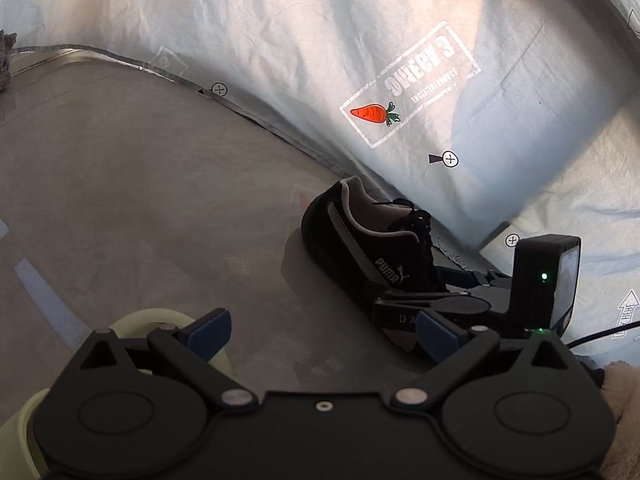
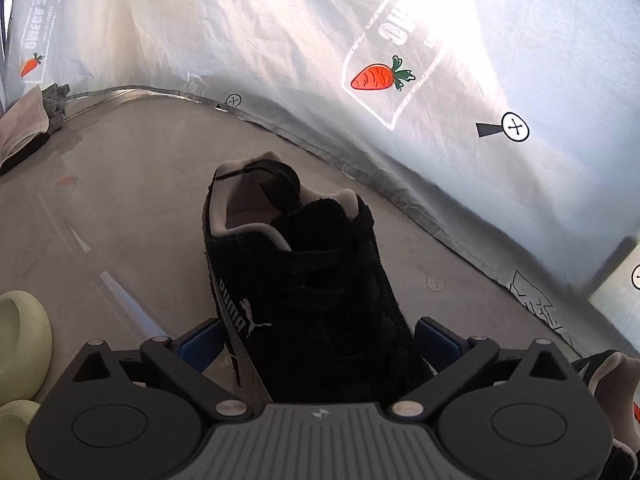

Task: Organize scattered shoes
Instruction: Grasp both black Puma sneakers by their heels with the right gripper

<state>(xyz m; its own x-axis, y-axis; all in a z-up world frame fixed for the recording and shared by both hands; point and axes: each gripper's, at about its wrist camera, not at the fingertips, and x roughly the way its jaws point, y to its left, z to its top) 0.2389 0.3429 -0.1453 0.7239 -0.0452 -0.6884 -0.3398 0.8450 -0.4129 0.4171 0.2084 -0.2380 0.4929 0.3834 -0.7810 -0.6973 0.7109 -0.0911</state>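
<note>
While my right gripper (image 2: 316, 342) sits low over the floor (image 2: 132, 208), its jaws stand on either side of the black sneaker (image 2: 304, 280), which fills the middle of the right wrist view. Its blue pads (image 2: 198, 344) flank the front half of the shoe, one at each side, but I cannot tell from here whether they press the suede or only stand just beside it. The sneaker rests upright on the floor with its heel away from me, grey lining open to the light and a white logo on the side at the left of the frame.

From my left wrist view, the same black sneaker (image 1: 372, 248) lies at centre right, with my right gripper (image 1: 452, 304) at its near end, a green light glowing on the dark box above it. My left gripper (image 1: 324, 332) hangs at the bottom of that frame with its jaws wide and nothing between them.

A pale yellow-green clog (image 2: 24, 336) sits at the lower left of the right wrist view; another piece of one (image 1: 160, 320) shows behind my left pad. A grey-blue sheet (image 2: 280, 40) printed with an orange carrot (image 2: 380, 76) hangs across the top of both views, its hem meeting the floor. At the lower right edge another dark shoe (image 2: 604, 372) peeks in, mostly cut off.
</note>
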